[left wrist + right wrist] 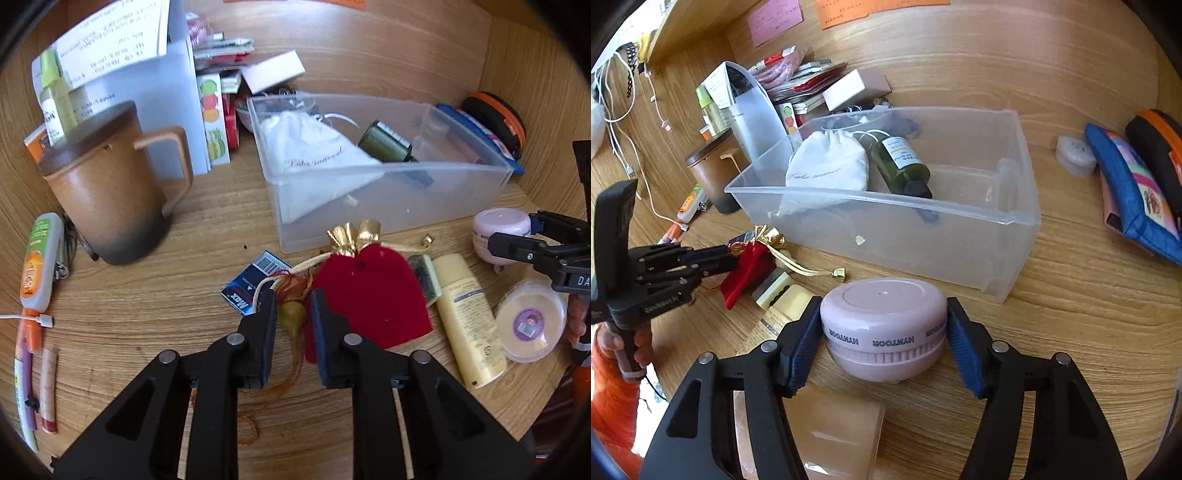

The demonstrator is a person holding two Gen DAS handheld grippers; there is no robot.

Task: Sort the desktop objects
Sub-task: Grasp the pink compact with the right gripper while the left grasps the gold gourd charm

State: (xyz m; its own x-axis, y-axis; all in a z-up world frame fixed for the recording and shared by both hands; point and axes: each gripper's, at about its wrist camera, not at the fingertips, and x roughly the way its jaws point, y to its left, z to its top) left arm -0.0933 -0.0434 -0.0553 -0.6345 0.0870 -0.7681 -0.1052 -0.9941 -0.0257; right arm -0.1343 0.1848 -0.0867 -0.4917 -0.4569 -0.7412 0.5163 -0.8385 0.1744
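The left tongs (293,308) hang low over the wooden surface (177,295) with their jaws a little apart, straddling a small yellow-green gourd charm (291,317) and its orange cord beside a red pouch (369,295) with a gold top; whether the pads actually touch the charm cannot be told, though the gap between them looks wider than it. The red pouch lies flat just in front of a clear plastic bin (388,206), and a blue-and-white small box (251,284) sits just left of it, partly under the cord. Right of the pouch lie a pale yellow tube (467,317) and a round clear-lidded case (532,321). Inside the bin are a white drawstring bag (827,166) and a dark green bottle (901,166), both leaning toward its left end; the right end holds nothing that shows clearly. The right tongs (884,339) are spread wide around a pale pink round jar (882,325) that stands upright on the surface just in front of the bin, each blue pad touching or nearly touching its side. A brown mug (110,184) with a dark lid stands to the left, well apart from the bin, and a blue pouch (1134,199) lies off to the bin's right.
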